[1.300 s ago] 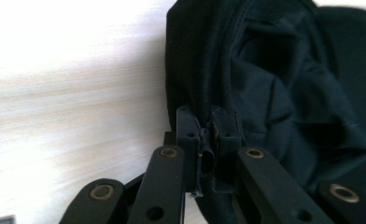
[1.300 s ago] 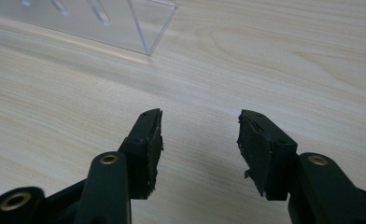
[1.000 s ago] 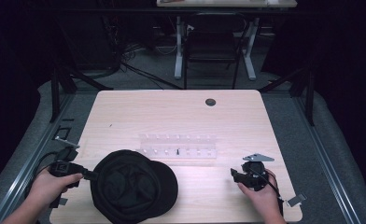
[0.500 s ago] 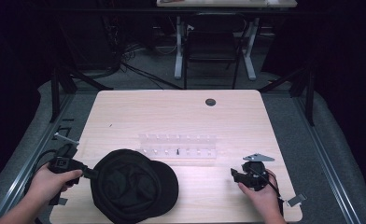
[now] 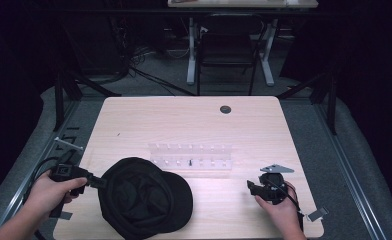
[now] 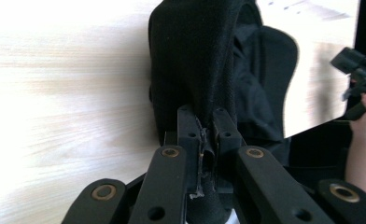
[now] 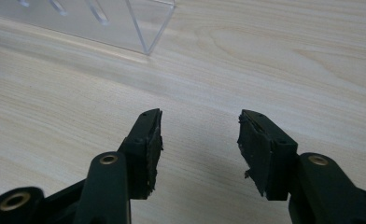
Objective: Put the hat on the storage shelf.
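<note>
High view: black cap [image 5: 144, 200] lies on the table's [image 5: 184, 125] near-left part.
Left gripper [image 5: 98, 182]: clamped on the cap's edge (fabric pinched).
Right gripper [image 7: 199, 140]: jaws apart, holding nothing.

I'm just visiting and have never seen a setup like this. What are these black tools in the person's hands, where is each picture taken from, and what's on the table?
There is no robot here: a person holds a hand-held two-jaw gripper in each hand. The high view looks down on the wooden table from above; the other two pictures come from cameras riding on each gripper, looking along its jaws. The left gripper is clamped shut on the edge of a black cap, as the left gripper view shows with fabric pinched between the jaws. The right gripper is open and holds nothing, just above the wood. Behind the cap stands a clear plastic rack.
</note>
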{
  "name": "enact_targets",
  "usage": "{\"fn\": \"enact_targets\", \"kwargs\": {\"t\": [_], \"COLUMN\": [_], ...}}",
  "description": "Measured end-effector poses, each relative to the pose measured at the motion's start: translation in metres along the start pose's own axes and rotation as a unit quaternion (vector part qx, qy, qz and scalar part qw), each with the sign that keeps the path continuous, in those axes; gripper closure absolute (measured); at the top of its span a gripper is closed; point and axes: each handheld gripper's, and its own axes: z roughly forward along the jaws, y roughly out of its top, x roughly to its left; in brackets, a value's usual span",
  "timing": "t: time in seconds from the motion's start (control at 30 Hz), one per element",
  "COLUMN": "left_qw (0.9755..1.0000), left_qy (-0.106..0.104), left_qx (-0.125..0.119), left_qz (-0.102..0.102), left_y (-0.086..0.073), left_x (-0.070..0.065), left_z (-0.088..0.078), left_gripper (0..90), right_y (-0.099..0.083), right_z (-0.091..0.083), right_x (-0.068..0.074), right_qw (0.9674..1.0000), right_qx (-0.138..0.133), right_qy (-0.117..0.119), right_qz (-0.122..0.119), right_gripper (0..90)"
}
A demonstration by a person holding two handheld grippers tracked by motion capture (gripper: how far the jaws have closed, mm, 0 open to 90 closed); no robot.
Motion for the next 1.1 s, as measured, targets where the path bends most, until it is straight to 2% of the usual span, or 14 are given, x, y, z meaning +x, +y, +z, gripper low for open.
{"fn": "enact_targets", "kwargs": {"t": [0.07,0.1,0.17,0.4,0.43,0.63,1.1], "left_qw": [1.0000,0.9999,0.9998,0.9992,0.9992,0.9992,0.9990], "left_qy": [-0.005,-0.014,-0.017,-0.037,-0.036,-0.028,-0.010], "left_qx": [-0.005,-0.008,-0.007,-0.015,-0.014,-0.011,-0.021], "left_qz": [-0.001,-0.005,-0.005,0.007,0.015,0.026,0.040], "left_y": [0.001,0.001,0.002,0.003,0.003,0.006,0.012], "left_x": [-0.003,-0.006,-0.009,-0.025,-0.027,-0.039,-0.057], "left_z": [-0.003,-0.004,-0.008,-0.018,-0.019,-0.022,-0.042], "left_gripper": [85.0,85.0,85.0,85.1,85.1,85.1,85.1], "right_y": [0.000,0.000,0.000,0.000,0.000,0.000,0.000], "right_z": [0.000,0.000,0.000,0.000,0.000,0.000,0.000], "right_x": [0.000,0.000,0.000,0.000,0.000,0.000,-0.002], "right_qw": [1.0000,1.0000,1.0000,1.0000,1.0000,1.0000,1.0000], "right_qx": [0.000,0.000,0.000,0.000,0.000,0.000,0.004], "right_qy": [0.000,0.000,0.001,0.002,0.002,0.002,0.002], "right_qz": [0.000,0.000,0.000,0.001,0.000,0.000,-0.001], "right_gripper": [48.7,48.7,48.7,48.7,48.8,48.7,48.8]}}
